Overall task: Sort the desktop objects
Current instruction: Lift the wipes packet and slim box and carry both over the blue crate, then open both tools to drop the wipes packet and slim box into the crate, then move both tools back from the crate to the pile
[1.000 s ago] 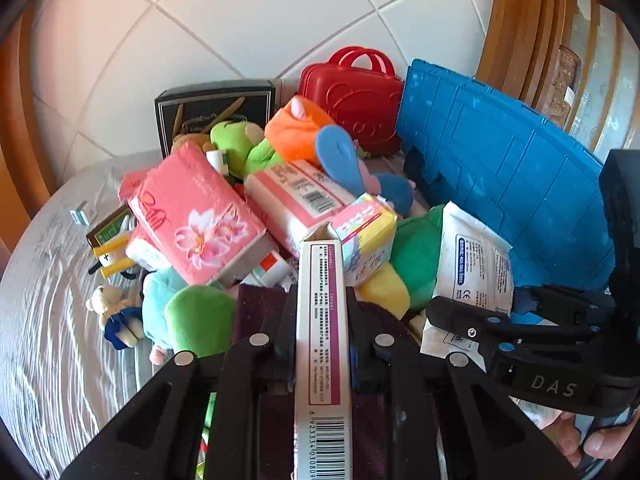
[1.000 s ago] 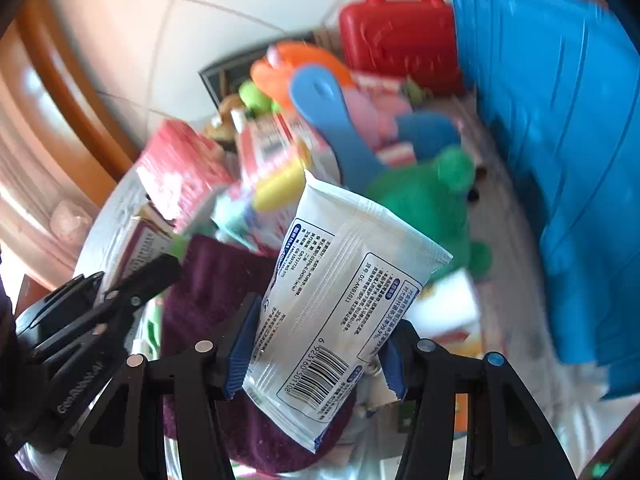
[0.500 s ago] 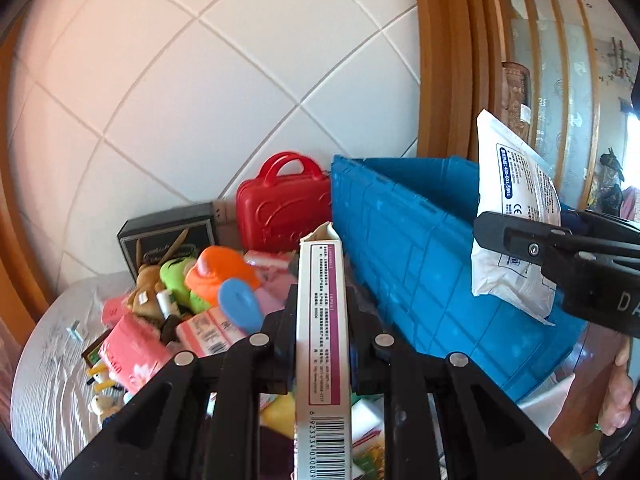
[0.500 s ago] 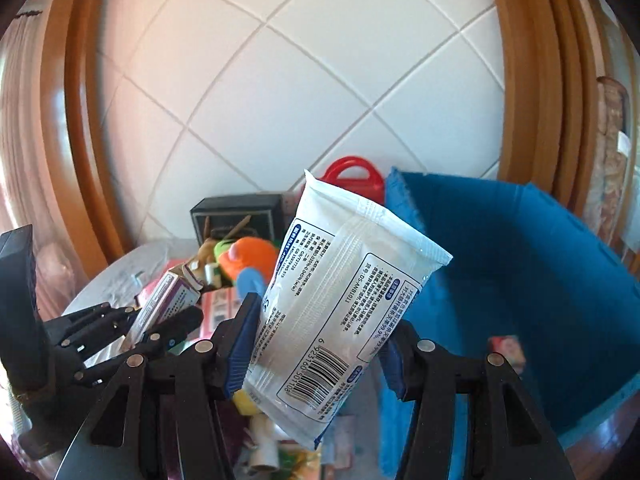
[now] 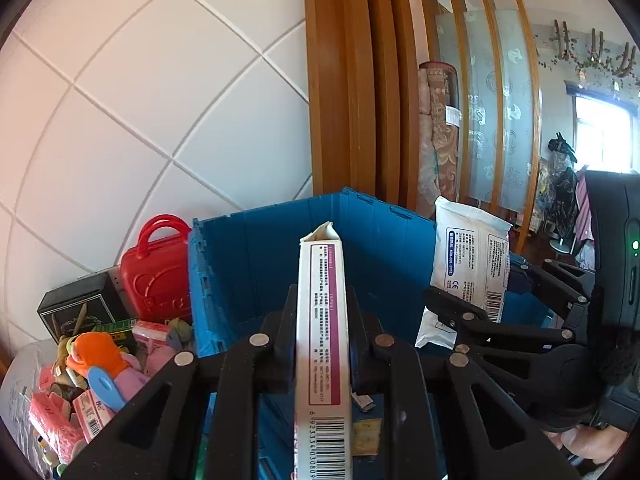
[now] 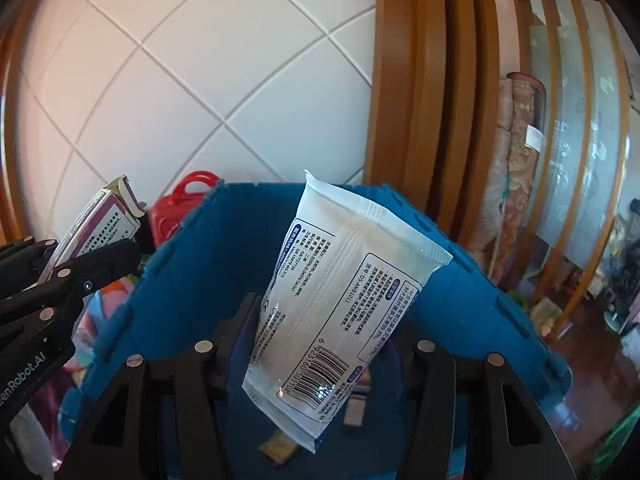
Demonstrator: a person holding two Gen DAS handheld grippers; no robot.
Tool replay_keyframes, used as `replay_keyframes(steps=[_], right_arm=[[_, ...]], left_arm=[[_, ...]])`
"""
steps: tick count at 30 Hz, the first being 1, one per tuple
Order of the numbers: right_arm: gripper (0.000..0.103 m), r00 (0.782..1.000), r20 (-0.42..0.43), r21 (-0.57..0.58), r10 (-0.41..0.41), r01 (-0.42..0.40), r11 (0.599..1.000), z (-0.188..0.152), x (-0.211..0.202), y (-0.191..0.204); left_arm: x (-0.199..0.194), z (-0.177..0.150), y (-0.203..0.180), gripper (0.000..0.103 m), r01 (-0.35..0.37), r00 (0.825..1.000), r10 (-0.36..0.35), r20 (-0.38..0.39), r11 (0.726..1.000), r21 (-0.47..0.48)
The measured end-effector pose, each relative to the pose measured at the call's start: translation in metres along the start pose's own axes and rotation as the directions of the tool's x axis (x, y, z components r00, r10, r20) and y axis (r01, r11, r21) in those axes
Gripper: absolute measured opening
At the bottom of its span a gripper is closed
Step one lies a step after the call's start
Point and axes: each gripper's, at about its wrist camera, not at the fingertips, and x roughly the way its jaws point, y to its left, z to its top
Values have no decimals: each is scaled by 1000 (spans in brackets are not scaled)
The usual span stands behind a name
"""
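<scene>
My left gripper (image 5: 322,312) is shut on a tall white and purple carton (image 5: 323,320), held upright over the open blue crate (image 5: 256,264). My right gripper (image 6: 324,320) is shut on a white wet-wipes pack (image 6: 340,312), held above the same blue crate (image 6: 192,280). The right gripper and its pack (image 5: 472,264) show at the right of the left wrist view. The left gripper with the carton (image 6: 100,232) shows at the left of the right wrist view. A few small items lie on the crate floor (image 6: 280,448).
A heap of plush toys, pink tissue packs and boxes (image 5: 88,376) lies left of the crate. A red toy suitcase (image 5: 156,276) and a black box (image 5: 80,308) stand by the tiled wall. A wooden door frame (image 5: 352,80) rises behind the crate.
Both grippers have lifted from the heap and swung right with their loads; they now hang over the crate's opening.
</scene>
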Motion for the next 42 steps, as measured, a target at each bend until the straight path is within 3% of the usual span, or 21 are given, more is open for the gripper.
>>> replay_keyframes(steps=[9, 10, 11, 13, 14, 18, 25, 29, 34, 42], right_arm=[[55, 996, -62, -2, -69, 69, 998, -14, 40, -44], [55, 995, -65, -8, -79, 79, 997, -14, 42, -45], [57, 994, -65, -13, -89, 88, 996, -15, 44, -45], [74, 993, -53, -20, -107, 106, 994, -15, 45, -46], [90, 993, -44, -19, -112, 111, 994, -14, 45, -49], [102, 990, -13, -30, -138, 138, 990, -12, 38, -48], [103, 991, -4, -27, -131, 131, 991, -12, 23, -44], [103, 996, 19, -11, -85, 85, 996, -10, 4, -32], [103, 995, 90, -13, 34, -33, 999, -7, -27, 3], [103, 964, 132, -100, 233, -221, 970, 2, -39, 101]], left_arm=[[31, -1, -21, 19, -18, 997, 18, -75, 1000, 4], [32, -2, -19, 26, -26, 997, 26, -72, 1000, 2], [32, -2, -18, 39, -36, 997, 36, -71, 999, 2], [31, -3, -15, 58, -37, 997, 36, -63, 999, -7], [29, -4, -14, 65, -33, 998, 33, -52, 999, -11], [23, -7, -9, 73, -48, 998, 48, -34, 999, -14], [-1, -14, 11, 73, -52, 999, 51, -16, 997, -62], [-31, -20, 30, 73, -76, 997, 78, 17, 993, -85], [-67, -41, 69, 73, -145, 988, 150, 25, 981, -130], [-107, -90, 163, 73, -303, 953, 294, -76, 933, -196]])
